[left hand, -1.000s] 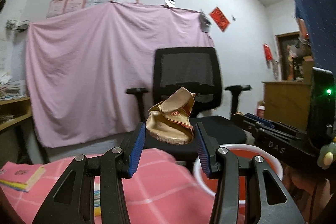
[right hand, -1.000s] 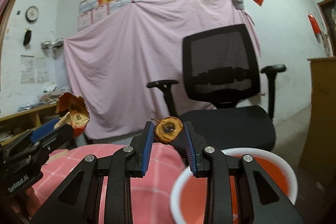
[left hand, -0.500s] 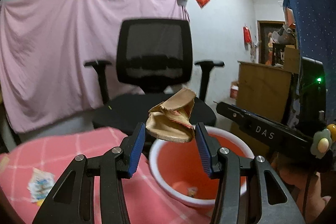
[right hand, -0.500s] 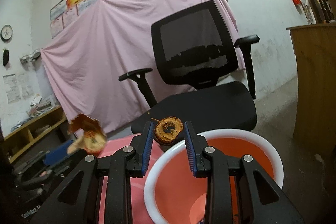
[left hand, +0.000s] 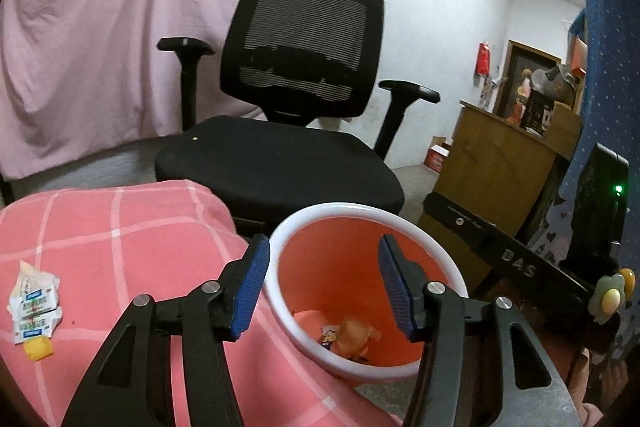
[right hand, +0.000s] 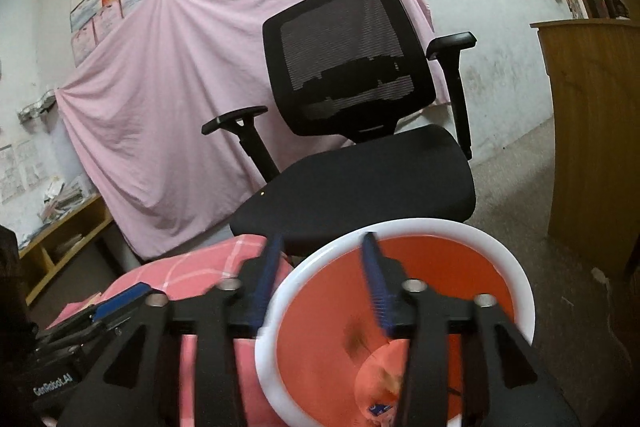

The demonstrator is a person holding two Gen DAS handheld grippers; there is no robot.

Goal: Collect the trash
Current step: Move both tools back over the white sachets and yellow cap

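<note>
Release step: left tool [left hand: 324, 283] and right tool [right hand: 320, 279], jaws opening, nothing between them, above the orange bin [left hand: 372, 211]. Wrappers lie inside; 1 torn sachet [left hand: 34, 303] remains on the pink-checked counter [left hand: 120, 235]. We keep both jaws over the rim until they're clear.

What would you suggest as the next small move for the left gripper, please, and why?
Probably swing the left gripper back toward the torn wrappers on the pink cloth. Its opening jaws are empty over the orange bin, while that litter lies uncollected.
</note>
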